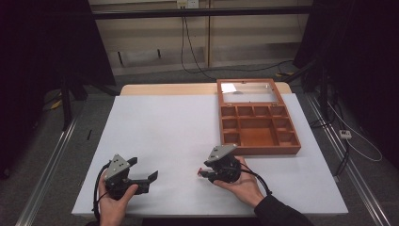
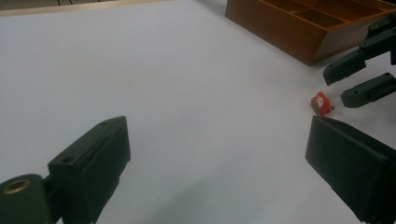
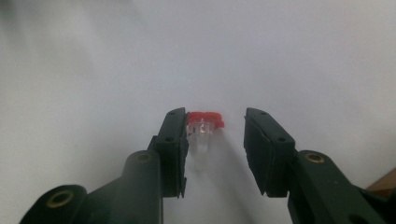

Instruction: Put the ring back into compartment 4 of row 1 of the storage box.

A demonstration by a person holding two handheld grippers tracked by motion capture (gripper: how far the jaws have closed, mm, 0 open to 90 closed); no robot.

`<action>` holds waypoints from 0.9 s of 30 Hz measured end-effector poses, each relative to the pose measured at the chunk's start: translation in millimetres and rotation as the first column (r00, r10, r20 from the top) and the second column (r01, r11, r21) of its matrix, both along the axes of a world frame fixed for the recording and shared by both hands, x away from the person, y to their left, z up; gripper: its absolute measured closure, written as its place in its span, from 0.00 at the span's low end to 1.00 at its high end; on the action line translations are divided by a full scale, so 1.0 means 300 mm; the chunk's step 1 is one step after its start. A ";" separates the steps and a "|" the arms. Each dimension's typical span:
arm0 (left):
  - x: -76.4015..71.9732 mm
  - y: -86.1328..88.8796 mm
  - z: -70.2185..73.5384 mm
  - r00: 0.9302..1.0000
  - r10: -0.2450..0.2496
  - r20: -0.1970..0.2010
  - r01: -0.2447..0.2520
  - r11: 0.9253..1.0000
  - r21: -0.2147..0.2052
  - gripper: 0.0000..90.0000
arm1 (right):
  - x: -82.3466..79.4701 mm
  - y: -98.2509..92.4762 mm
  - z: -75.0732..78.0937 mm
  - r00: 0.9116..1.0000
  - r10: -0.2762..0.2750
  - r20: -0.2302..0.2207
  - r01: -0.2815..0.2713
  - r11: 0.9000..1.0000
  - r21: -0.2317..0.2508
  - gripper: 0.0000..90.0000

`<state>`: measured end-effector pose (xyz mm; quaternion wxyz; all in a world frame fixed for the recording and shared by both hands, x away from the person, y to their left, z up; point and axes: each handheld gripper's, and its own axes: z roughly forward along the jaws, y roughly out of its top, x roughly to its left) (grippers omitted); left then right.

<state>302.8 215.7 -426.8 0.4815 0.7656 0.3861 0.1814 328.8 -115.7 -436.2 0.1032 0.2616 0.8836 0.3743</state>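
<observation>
Your right gripper (image 3: 212, 140) sits low over the white table (image 1: 155, 141) with its jaws partly apart. A small red and clear plastic piece (image 3: 204, 125) lies between them near the tips, touching or almost touching the pad on the left of the right gripper view; a clear gap separates it from the other pad. Nothing is clamped, so the piece rests on the table, not in a grip.

In the high view your right gripper (image 1: 203, 172) lies across your right hand (image 1: 242, 184) with its jaws pointing toward the table's middle, and the piece shows as a small red speck at the tips. The left gripper view shows the same piece (image 2: 321, 103) on the bare white surface just ahead of those jaw tips.

Your left gripper (image 1: 143, 172) is held in your left hand (image 1: 113, 202) near the table's front left, well apart from the piece. Its jaws stand wide with nothing between them.

Beyond your right hand, near the far right edge of the table, stands an open wooden compartment box (image 1: 258, 129), its glazed lid (image 1: 247, 92) laid back.
</observation>
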 end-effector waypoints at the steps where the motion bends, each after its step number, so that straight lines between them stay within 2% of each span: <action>1: 0.000 0.000 0.000 1.000 0.002 0.000 -0.002 1.000 0.000 0.07 | 0.000 0.002 -0.003 1.000 0.004 -0.004 -0.004 1.000 -0.006 0.69; 12: 0.000 -0.002 -0.001 1.000 0.000 -0.005 0.000 1.000 0.001 0.07 | 0.002 0.018 -0.027 0.999 0.021 -0.029 -0.022 0.999 -0.028 0.78; 16: 0.000 -0.002 -0.001 1.000 -0.003 -0.009 0.003 1.000 0.007 0.07 | 0.001 0.023 -0.036 0.999 0.029 -0.035 -0.031 0.999 -0.041 0.84; 18: -0.002 -0.002 0.002 1.000 -0.008 0.005 0.008 1.000 -0.004 0.07 | 0.000 0.023 -0.036 0.999 0.024 -0.038 -0.025 0.999 -0.041 0.84; 23: 0.000 -0.003 0.000 1.000 -0.011 -0.007 0.011 1.000 0.009 0.07 | 0.000 0.023 -0.036 0.999 0.021 -0.038 -0.023 0.999 -0.039 0.86; 27: -0.001 -0.003 -0.001 1.000 -0.010 -0.007 0.010 1.000 0.002 0.07 | 0.002 0.022 -0.036 0.999 0.025 -0.042 -0.026 0.999 -0.037 0.86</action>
